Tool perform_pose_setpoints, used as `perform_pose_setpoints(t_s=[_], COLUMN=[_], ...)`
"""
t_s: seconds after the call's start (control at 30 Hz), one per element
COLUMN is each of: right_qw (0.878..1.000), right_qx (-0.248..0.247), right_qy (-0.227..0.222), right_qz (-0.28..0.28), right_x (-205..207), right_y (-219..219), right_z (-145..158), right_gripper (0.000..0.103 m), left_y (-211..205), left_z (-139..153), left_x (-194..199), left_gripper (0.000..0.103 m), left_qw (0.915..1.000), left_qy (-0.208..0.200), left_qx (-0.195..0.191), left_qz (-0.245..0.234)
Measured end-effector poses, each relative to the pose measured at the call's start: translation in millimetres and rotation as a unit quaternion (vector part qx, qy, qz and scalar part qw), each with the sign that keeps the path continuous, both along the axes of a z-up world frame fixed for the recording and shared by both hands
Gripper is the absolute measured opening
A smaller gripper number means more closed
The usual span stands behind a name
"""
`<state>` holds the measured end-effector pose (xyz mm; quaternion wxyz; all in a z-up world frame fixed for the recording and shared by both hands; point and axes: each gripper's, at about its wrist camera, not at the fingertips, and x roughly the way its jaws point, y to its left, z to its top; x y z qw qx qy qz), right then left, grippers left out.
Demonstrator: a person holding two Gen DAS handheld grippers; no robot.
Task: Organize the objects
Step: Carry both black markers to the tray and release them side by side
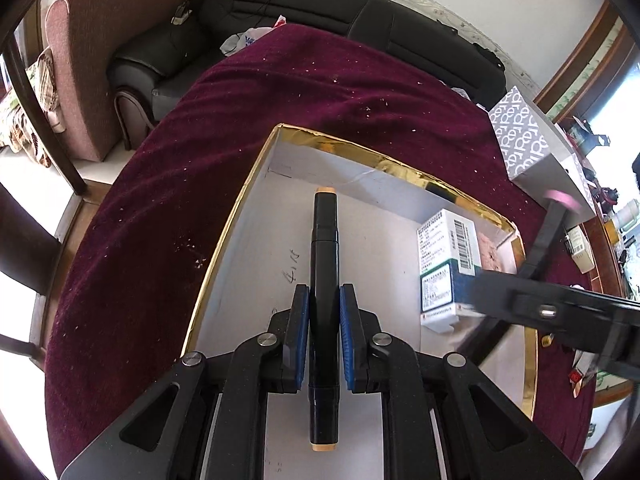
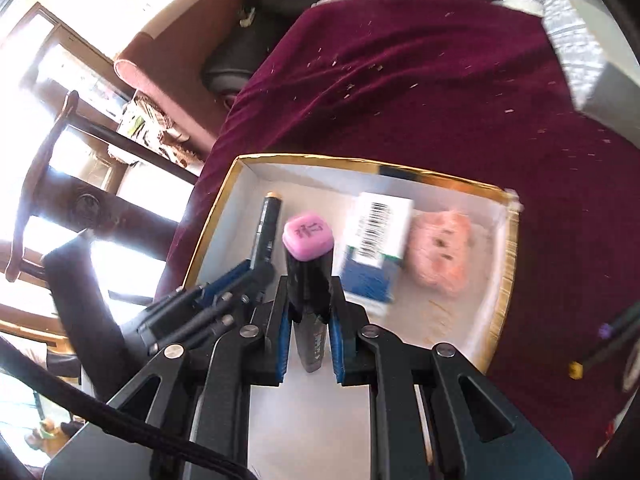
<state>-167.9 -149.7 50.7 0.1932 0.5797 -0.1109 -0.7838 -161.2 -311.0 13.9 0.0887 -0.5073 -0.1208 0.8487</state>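
Note:
A shallow white box with a gold rim (image 1: 236, 208) lies on the maroon cloth; it also shows in the right wrist view (image 2: 216, 208). My left gripper (image 1: 324, 312) is shut on a black marker with tan ends (image 1: 325, 240), held over the box's left half. My right gripper (image 2: 310, 344) is shut on a black marker with a pink cap (image 2: 308, 240), held above the box. The left gripper and its marker (image 2: 266, 232) show to the left in the right wrist view. The right gripper shows blurred in the left wrist view at the right (image 1: 556, 208).
A white and blue medicine box (image 1: 444, 256) and a pink sponge-like object (image 2: 440, 252) lie in the gold-rimmed box. A patterned tissue box (image 1: 520, 136) stands at the table's right. More markers (image 2: 604, 344) lie on the cloth at the right. A black sofa (image 1: 320, 4) and a chair (image 2: 52, 200) stand beyond the table.

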Motion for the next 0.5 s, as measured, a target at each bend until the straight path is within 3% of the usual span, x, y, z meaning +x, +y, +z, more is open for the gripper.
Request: perform_pose_setpoints(t_s=[0.2,0.5], right_qw=[1.000,0.998], right_qx=[0.003,0.007], right_qy=[-0.024,-0.035], right_qz=[-0.013,-0.052], right_x=[-22.9,-30.4], right_y=[-8.0,13.7], right_z=[-20.5,-30.9], right_gripper=[0.014,0.014], left_y=[8.3,16.7], left_z=[-0.1,5.1], left_x=[-9.6,-21.7], left_gripper=[0.012,0.013], left_qw=[0.9998,0.9991], left_qy=[0.007,0.022], left_qx=[0.002,0.003], left_qz=[-0.018,-0.037])
